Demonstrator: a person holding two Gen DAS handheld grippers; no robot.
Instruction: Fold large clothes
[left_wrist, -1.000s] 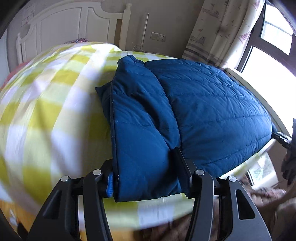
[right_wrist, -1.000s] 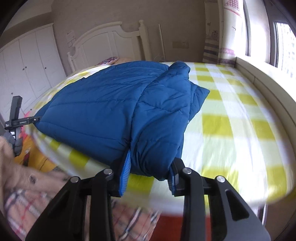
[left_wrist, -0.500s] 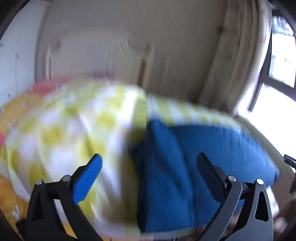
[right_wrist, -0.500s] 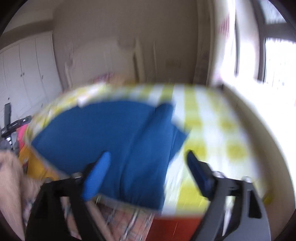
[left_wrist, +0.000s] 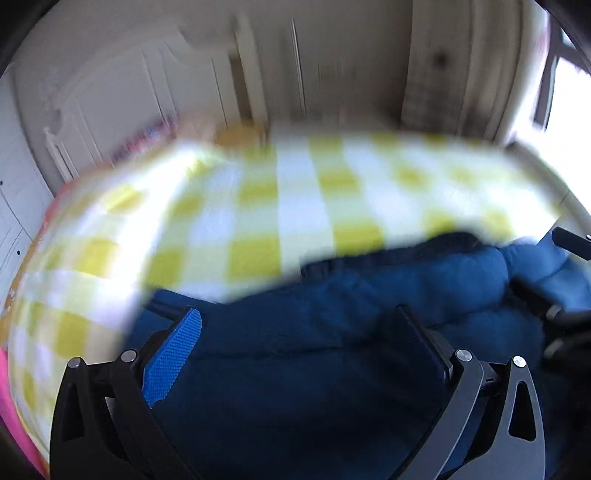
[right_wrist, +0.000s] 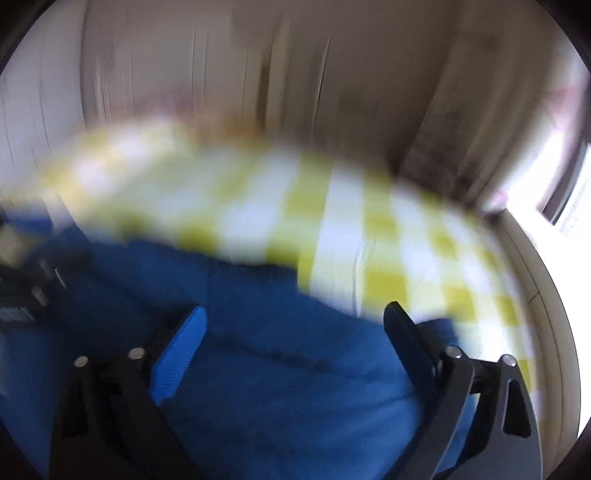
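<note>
Both grippers tilt downward with fingers spread wide: the left gripper (left_wrist: 299, 354) and right gripper (right_wrist: 295, 347) hover unclenched above the blue jacket (left_wrist: 314, 369), jaws having just been opening.

The black left claw (left_wrist: 299, 343) with its blue ribbed pad points steeply downward, fingers spread wide. The matching black right claw (right_wrist: 295, 332) tilts down likewise; its jaws have just narrowed slightly, gripping nothing.

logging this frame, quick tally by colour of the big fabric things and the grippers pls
Blue: 1, the padded quilted blue jacket
Yellow and white: 1, the checked bed sheet
Black: 2, the left gripper and the right gripper, both open over the jacket
Total: 4
</note>
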